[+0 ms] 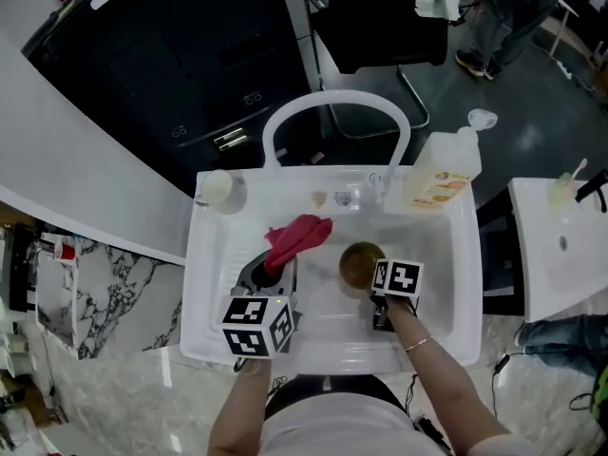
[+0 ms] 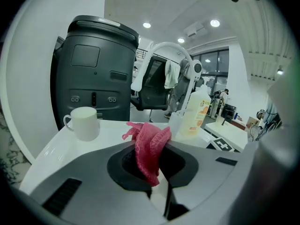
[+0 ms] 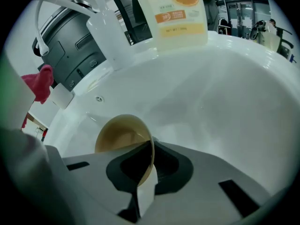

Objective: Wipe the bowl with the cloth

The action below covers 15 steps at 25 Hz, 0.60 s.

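Observation:
A small tan bowl (image 1: 360, 263) hangs over the white sink basin (image 1: 432, 283), tilted on its side; my right gripper (image 1: 372, 288) is shut on its rim. In the right gripper view the bowl (image 3: 123, 134) shows its brown inside, with the rim pinched between the jaws (image 3: 149, 165). A crumpled red cloth (image 1: 297, 238) sticks up from my left gripper (image 1: 277, 269), which is shut on it, left of the bowl. In the left gripper view the cloth (image 2: 149, 149) hangs between the jaws of the left gripper (image 2: 152, 172). Cloth and bowl are apart.
A white mug (image 1: 218, 188) stands at the sink's back left corner. A soap bottle with an orange label (image 1: 443, 171) stands at the back right beside the tap fittings (image 1: 347, 197). A white arched faucet (image 1: 332, 112) rises behind. A dark bin (image 2: 96, 74) stands beyond.

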### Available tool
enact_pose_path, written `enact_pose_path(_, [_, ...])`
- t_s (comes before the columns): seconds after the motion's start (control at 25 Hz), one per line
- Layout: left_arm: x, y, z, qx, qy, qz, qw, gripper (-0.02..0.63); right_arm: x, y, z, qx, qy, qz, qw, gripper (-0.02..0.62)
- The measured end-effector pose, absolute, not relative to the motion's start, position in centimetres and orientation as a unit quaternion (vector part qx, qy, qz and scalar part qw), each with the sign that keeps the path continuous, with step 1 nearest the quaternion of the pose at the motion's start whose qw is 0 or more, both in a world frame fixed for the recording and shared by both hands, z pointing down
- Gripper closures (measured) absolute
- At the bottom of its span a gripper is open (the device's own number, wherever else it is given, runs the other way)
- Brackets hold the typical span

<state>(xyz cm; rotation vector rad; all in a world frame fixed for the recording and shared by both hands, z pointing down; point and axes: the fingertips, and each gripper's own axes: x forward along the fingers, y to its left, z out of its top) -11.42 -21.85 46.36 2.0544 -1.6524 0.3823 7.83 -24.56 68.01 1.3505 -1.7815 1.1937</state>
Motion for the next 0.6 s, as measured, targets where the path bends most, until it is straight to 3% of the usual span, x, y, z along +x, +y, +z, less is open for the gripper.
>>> enact_pose_path(0.6, [-13.4,-22.0,48.2,0.729,-0.617,0.149,0.257,0.560,6.4,-24.5,72.4,0.490,-0.656,0.472,0.326,0.578])
